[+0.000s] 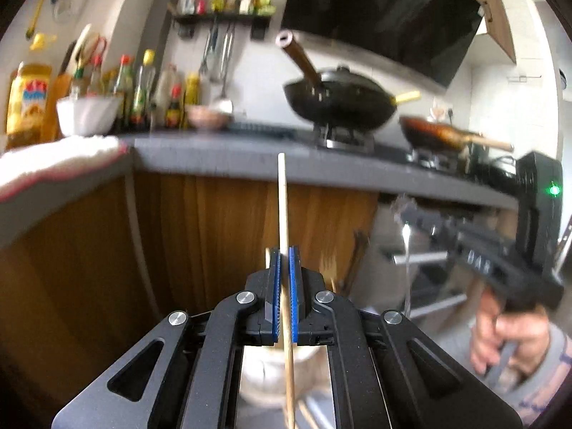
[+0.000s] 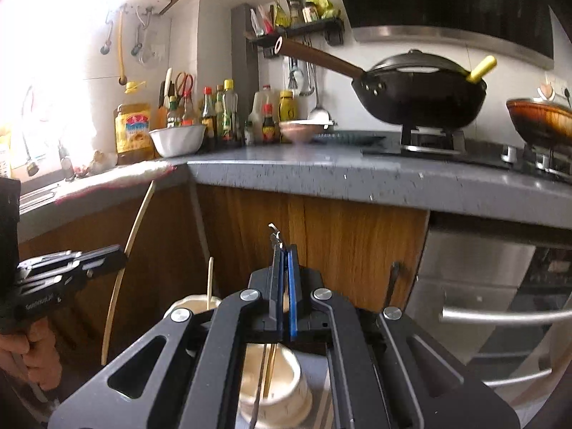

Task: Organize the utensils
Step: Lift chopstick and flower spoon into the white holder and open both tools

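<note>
In the left wrist view my left gripper (image 1: 285,254) is shut on a pale wooden chopstick (image 1: 282,200) that stands nearly upright, its upper end level with the counter edge. Under the jaws sits a cream ceramic utensil cup (image 1: 262,375). At the right of that view my right gripper (image 1: 411,214) carries a thin metal utensil (image 1: 406,250). In the right wrist view my right gripper (image 2: 284,250) is shut on that metal utensil (image 2: 274,236), above a cream cup (image 2: 286,386). At the left, my left gripper (image 2: 118,250) holds the long chopstick (image 2: 134,236).
A grey countertop (image 2: 321,175) runs across, with wooden cabinet doors (image 2: 339,250) beneath. A black wok (image 2: 418,89) and a brown pan (image 2: 540,121) sit on the stove. Bottles (image 2: 214,114), a white bowl (image 2: 177,139) and a white cloth (image 1: 57,157) are at the left. A steel appliance front (image 2: 500,286) is at the right.
</note>
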`<state>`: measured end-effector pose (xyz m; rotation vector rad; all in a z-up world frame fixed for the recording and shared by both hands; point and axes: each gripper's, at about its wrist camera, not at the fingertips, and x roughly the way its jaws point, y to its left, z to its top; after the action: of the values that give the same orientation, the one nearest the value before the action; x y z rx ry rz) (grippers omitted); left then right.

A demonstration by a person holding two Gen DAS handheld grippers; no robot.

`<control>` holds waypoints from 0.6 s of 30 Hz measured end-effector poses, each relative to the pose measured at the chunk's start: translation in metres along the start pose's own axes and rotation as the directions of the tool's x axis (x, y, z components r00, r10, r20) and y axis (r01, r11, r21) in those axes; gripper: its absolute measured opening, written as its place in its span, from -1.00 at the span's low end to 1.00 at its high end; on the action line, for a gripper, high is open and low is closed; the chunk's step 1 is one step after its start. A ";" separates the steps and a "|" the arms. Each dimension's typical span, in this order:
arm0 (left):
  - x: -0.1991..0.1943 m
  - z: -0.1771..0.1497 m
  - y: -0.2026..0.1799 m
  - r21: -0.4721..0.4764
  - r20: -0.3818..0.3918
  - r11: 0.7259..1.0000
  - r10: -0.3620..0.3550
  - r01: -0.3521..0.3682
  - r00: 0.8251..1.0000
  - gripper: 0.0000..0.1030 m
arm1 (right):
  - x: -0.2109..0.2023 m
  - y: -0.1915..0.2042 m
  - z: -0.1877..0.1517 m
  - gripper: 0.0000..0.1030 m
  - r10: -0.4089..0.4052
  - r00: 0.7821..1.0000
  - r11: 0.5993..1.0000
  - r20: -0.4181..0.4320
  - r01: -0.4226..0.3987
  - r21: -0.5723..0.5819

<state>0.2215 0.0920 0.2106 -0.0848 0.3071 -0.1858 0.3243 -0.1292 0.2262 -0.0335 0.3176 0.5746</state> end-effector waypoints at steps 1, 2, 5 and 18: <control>0.006 0.003 -0.001 0.002 0.029 1.000 0.000 -0.001 1.000 -0.90 | 0.005 0.001 0.000 -0.96 -0.002 1.000 1.000 0.004 0.002 -0.002; 0.012 0.006 -0.002 0.002 0.050 1.000 0.011 -0.012 0.999 -0.90 | 0.010 0.002 -0.001 -0.96 -0.006 1.000 1.000 0.010 0.006 -0.006; 0.035 0.010 0.000 -0.015 0.104 0.999 0.030 -0.028 0.994 -0.90 | 0.022 0.005 -0.005 -0.96 -0.012 1.000 1.000 0.019 0.012 -0.013; 0.081 -0.037 0.018 -0.074 0.157 0.995 0.073 -0.062 0.985 -0.90 | 0.053 0.006 -0.038 -0.96 -0.008 1.000 0.998 0.002 0.008 -0.056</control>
<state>0.2890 0.0913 0.1498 -0.1570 0.1559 -0.1003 0.3521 -0.1006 0.1744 -0.0884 0.2995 0.5757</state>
